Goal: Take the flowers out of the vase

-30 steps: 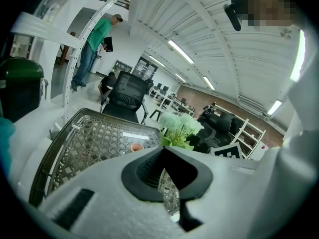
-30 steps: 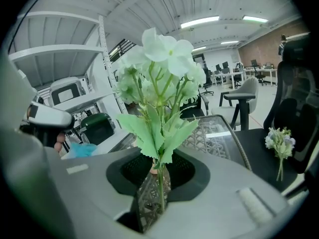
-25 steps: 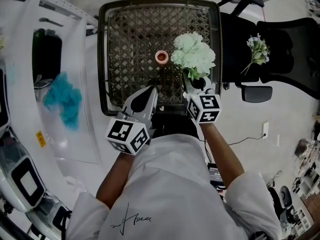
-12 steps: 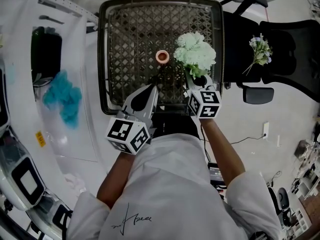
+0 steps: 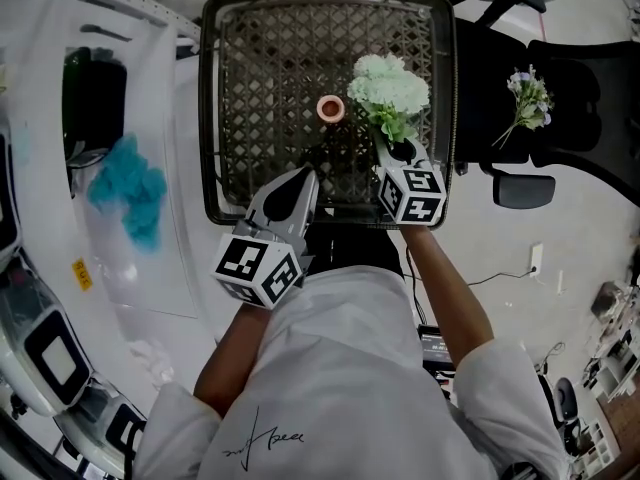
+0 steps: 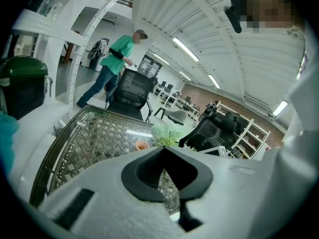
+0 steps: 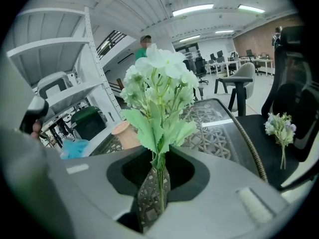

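A bunch of pale green-white flowers [image 5: 392,88] hangs over the right side of the wicker table [image 5: 230,88]. My right gripper [image 5: 398,154] is shut on its stem. In the right gripper view the stem [image 7: 159,180] runs down between the closed jaws, with the blooms [image 7: 159,73] above. The small terracotta vase [image 5: 330,108] stands empty at the table's middle, left of the bunch, and shows as the vase [image 7: 124,133] behind the leaves. My left gripper [image 5: 305,174] hovers at the table's near edge. Its jaws [image 6: 163,151] are shut with nothing in them.
A second small flower bunch [image 5: 528,98] lies on a black office chair [image 5: 580,88] right of the table. A white shelf unit [image 5: 150,218] with a teal cloth [image 5: 128,190] stands to the left. A person in a green shirt [image 6: 112,68] stands far behind the table.
My right gripper has sunk a little with the flower bunch, over the table's right side. The left gripper has kept still.
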